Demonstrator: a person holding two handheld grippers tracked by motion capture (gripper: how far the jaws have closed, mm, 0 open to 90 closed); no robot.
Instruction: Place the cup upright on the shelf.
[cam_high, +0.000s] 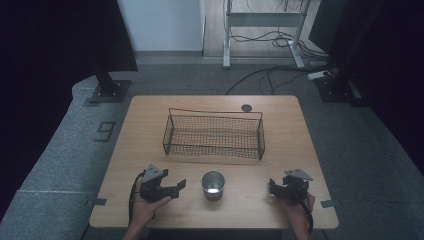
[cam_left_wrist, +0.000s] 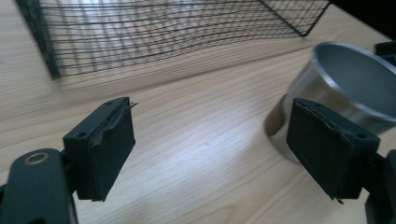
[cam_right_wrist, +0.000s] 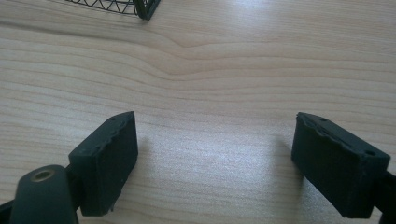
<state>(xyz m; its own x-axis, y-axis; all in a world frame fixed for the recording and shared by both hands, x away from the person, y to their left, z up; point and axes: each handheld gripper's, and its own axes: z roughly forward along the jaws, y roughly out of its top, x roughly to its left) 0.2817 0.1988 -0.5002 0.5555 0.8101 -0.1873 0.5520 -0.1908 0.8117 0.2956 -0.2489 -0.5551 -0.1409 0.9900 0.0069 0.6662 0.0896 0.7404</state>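
My left tool sits in my left hand near the front edge of the table, angled toward the steel cup that stands just to its right. In the left gripper view its jaws stand wide apart with bare wood between them — nothing is pinched. There the steel cup rises just beyond the jaw on that view's right side, upright, its open rim toward the camera; I cannot tell whether the pad touches the cup's wall or only stands in front of it.

My right tool is held in my right hand at the table's front right, well apart from the cup. In the right gripper view its jaws are likewise spread wide over plain wood grain, holding nothing, and a corner of the wire basket peeks in at the top edge.

The wire basket stands in the middle of the table, farther from me than the cup — a black mesh box with an open top (its long side faces me). In the left gripper view the basket's mesh wall runs across the top, with a stretch of table between it and the cup. The cup sits roughly midway between my two tools, nearer the left one.
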